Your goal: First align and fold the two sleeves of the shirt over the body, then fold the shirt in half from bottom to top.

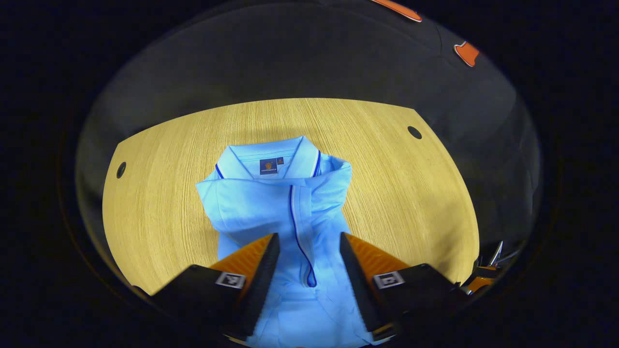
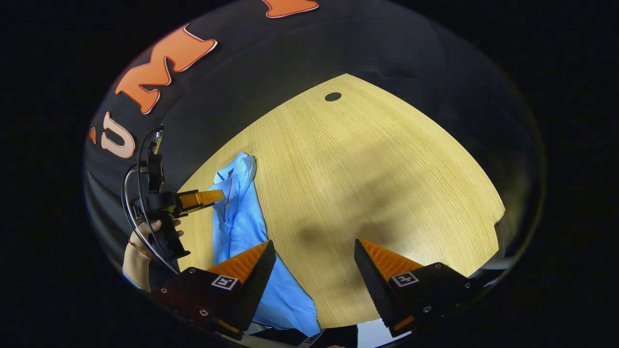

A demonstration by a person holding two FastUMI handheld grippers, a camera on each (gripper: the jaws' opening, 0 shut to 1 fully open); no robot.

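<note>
I hold my left gripper [image 1: 309, 241] above the one shirt [image 1: 280, 203] on the wooden table [image 1: 411, 193], its fingers spread wide with the buttoned front strip showing between them and nothing gripped. My right gripper [image 2: 314, 251] hangs just beside the shirt's edge, over bare wood, fingers likewise wide and empty. In the right gripper view I see my other hand [image 2: 145, 232] holding the left gripper out over the cloth.

The shirt lies flat near the middle of the table, collar [image 1: 271, 159] at the far end, hem toward me. Both sleeves appear already folded across the body, giving a narrow bundle; the right shoulder fold bunches up a little near the collar.

I judge the cloth to be light, soft knit with no stiffness at all: it will sag and slide, and the folded layers may slip apart when lifted. So I would pinch the two bottom corners, one per gripper, catching all layers, and carry the hem up toward the collar low and slow.

Count: one shirt, one collar, two grippers, two dark holes [image 1: 414, 132] in the tabletop.
</note>
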